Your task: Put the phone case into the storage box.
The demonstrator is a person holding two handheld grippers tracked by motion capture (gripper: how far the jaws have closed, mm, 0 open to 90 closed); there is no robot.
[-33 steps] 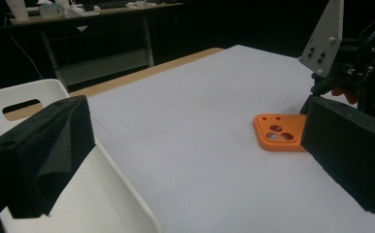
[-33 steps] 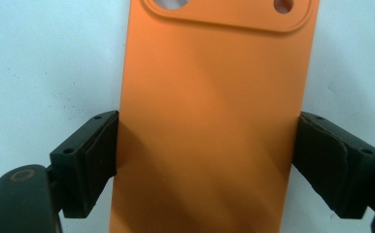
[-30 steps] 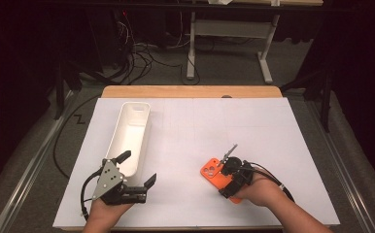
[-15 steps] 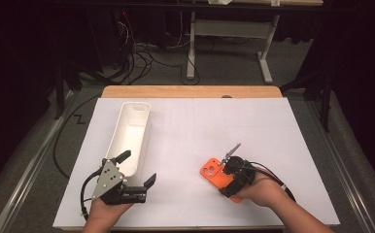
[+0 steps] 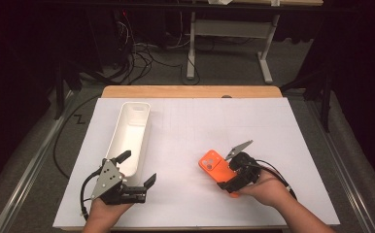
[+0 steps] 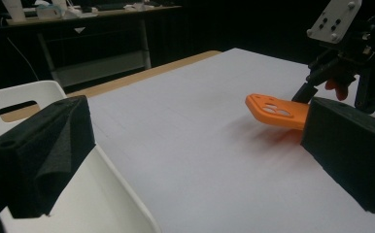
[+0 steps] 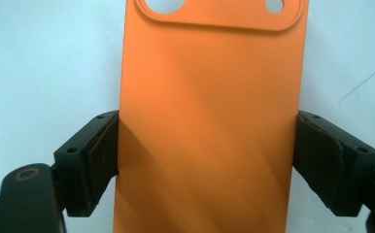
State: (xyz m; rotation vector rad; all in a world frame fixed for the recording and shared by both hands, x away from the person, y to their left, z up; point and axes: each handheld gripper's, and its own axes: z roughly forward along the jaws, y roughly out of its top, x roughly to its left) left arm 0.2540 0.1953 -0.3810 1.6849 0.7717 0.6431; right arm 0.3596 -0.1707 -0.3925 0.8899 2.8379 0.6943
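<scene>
Almost nothing is shifting since the earlier frames: both tongs are keeping their places low in the frame, the orange part barely changing position. The desk [image 5: 273, 126] is filling the frame centre. The white bin [image 5: 129, 136] is lying left of centre, its long side running up the frame. The left tongs [image 5: 137, 169] are hovering at lower left, jaws spread wide, released, just beside the bin's near end. The right tongs [image 5: 227, 177] at lower right are grasping the orange phone case [image 5: 214, 166] by its two long edges.

Black tongs [image 5: 136, 169], grey plates, trailing cables
</scene>
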